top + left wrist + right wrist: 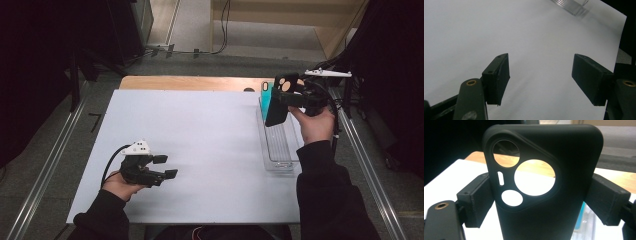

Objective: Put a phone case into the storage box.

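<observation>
two hands are working over the white counter (200, 145), and the right one is doing the part that matters. along the counter's right side a long clear plastic tray (280, 145) is lying with its long axis running away from the person, and a teal phone case (265, 97) is standing at its far end. directly above that far end the right gripper (287, 97) is holding a black phone case (276, 102) upright, its long axis nearly vertical and its lower end hanging just over the tray, camera cutouts uppermost. in the right gripper view the fingers (475, 200) are pressing the case (544, 182) from both edges, clamped on it. judging from this, the case is lying straight below the fingers toward the tray, so the right hand is the nearer one by far. the left gripper (165, 167) is resting well apart at the near left, its fingers (497, 77) spread wide over bare counter, holding nothing.
</observation>
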Available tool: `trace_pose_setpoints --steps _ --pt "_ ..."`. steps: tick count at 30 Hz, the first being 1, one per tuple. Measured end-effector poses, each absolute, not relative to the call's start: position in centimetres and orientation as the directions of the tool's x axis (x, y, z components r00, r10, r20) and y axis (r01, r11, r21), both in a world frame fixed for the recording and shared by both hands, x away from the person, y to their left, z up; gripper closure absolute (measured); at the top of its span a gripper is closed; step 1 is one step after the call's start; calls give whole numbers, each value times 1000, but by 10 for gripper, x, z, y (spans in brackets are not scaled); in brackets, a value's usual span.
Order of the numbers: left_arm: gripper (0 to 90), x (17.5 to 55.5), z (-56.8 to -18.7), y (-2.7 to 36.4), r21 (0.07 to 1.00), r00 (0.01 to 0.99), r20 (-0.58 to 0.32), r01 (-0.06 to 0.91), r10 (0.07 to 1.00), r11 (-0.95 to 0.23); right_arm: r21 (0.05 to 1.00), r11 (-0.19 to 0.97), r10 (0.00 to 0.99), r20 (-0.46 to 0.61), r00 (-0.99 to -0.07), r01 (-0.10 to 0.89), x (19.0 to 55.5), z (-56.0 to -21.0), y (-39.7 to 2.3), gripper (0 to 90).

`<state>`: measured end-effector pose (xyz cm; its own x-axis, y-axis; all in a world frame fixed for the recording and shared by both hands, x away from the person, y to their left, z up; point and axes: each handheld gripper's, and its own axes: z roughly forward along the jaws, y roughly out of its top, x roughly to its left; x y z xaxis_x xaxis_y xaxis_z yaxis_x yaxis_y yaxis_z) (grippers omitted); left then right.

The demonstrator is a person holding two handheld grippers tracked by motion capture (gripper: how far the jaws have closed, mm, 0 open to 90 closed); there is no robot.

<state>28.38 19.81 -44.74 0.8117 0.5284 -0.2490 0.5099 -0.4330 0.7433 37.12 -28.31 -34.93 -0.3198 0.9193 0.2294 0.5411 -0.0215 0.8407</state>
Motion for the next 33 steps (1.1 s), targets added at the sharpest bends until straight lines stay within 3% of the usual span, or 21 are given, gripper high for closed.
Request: trace_pose_setpoints --steps 16,33 --pt "311 281 -451 199 739 811 -260 516 524 -433 821 -76 969 195 -153 566 414 -382 -280 126" --pt "311 284 -453 201 741 802 -284 531 525 -411 803 -109 982 179 -62 586 430 -425 -273 121"
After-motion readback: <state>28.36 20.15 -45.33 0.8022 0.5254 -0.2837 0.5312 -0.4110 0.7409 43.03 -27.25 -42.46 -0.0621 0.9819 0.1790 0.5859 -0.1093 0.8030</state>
